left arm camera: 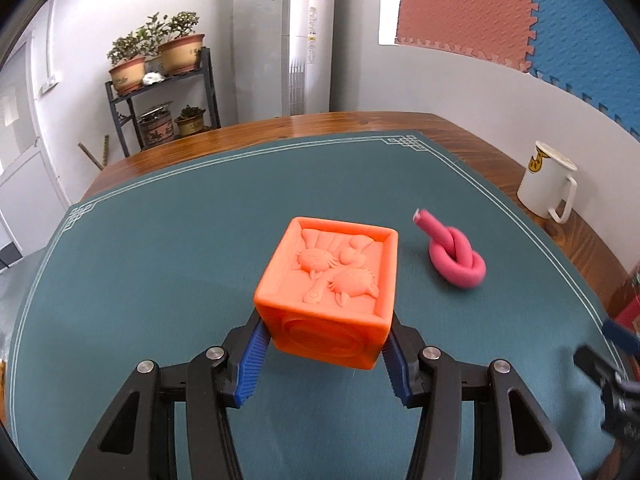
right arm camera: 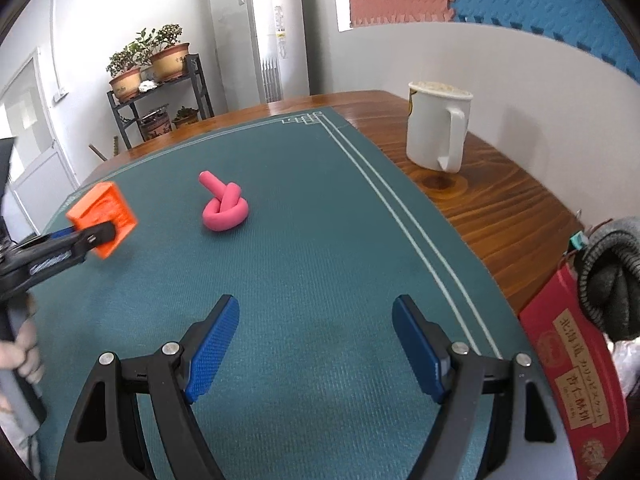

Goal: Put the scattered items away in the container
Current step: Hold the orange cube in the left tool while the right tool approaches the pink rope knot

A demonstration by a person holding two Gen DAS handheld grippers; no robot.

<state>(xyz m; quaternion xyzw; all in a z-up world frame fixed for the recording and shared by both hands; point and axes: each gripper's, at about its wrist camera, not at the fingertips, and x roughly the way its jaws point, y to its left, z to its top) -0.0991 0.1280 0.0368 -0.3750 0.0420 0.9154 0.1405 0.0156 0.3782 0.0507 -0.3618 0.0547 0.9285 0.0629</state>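
My left gripper (left arm camera: pixel 326 340) is shut on an orange cube (left arm camera: pixel 332 284) with embossed cats on its top face, and holds it above the green mat (left arm camera: pixel 160 248). The cube also shows at the left of the right wrist view (right arm camera: pixel 105 216), clamped by the left gripper (right arm camera: pixel 94 236). A pink knotted foam tube (left arm camera: pixel 456 258) lies on the mat to the cube's right; it shows in the right wrist view (right arm camera: pixel 225 208) ahead and left of my right gripper (right arm camera: pixel 316 344), which is open and empty over the mat. A red box (right arm camera: pixel 576 376) stands at the right.
A white mug (right arm camera: pixel 438 130) stands on the wooden table (right arm camera: pixel 480 200) beyond the mat's right edge; it also shows in the left wrist view (left arm camera: pixel 548 184). A dark grey knitted item (right arm camera: pixel 612 280) sits on the red box. A plant shelf (left arm camera: pixel 160 96) stands behind the table.
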